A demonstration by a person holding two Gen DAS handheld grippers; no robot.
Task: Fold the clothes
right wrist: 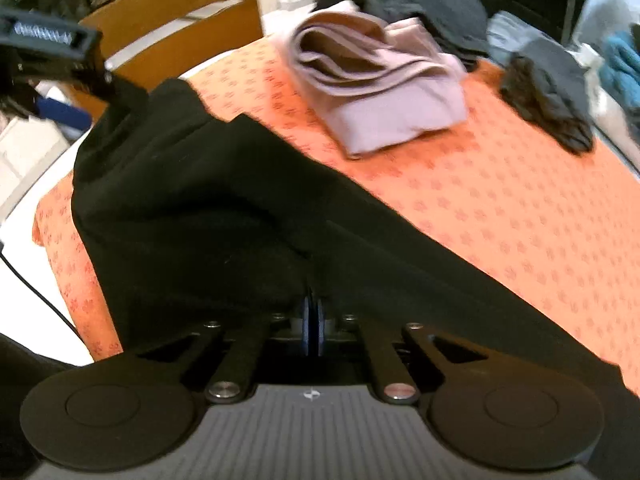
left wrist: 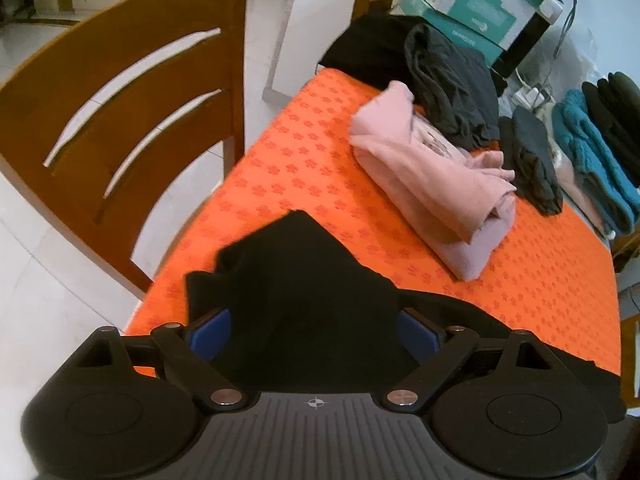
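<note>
**Now the black garment hangs on one pinch**

Clearly the black garment (right wrist: 224, 216) is the piece in work: it lies bunched on the near corner of the orange tablecloth (left wrist: 520, 280), one end draped off the table edge toward the grippers. The right gripper (right wrist: 313, 320) has its blue pads pressed together with a fold of that cloth caught between them. The left gripper (left wrist: 314, 332) stands wide, its pads on either side of the cloth and not pressing it, so that side is loose.

Beyond, a folded pink garment (left wrist: 432, 188) sits mid-table, with a dark grey pile (left wrist: 452, 92) behind it and folded teal clothes (left wrist: 588, 148) farther right. A wooden chair (left wrist: 132, 120) stands beside the table corner.

The risk is probably lopsided handling: if the right hand lifts before the left one closes, the cloth could swing, twist or slide off the table. A thin pinch may also slip, and black on black makes the hem hard to find. A wide sweep could nudge the pink stack.
</note>
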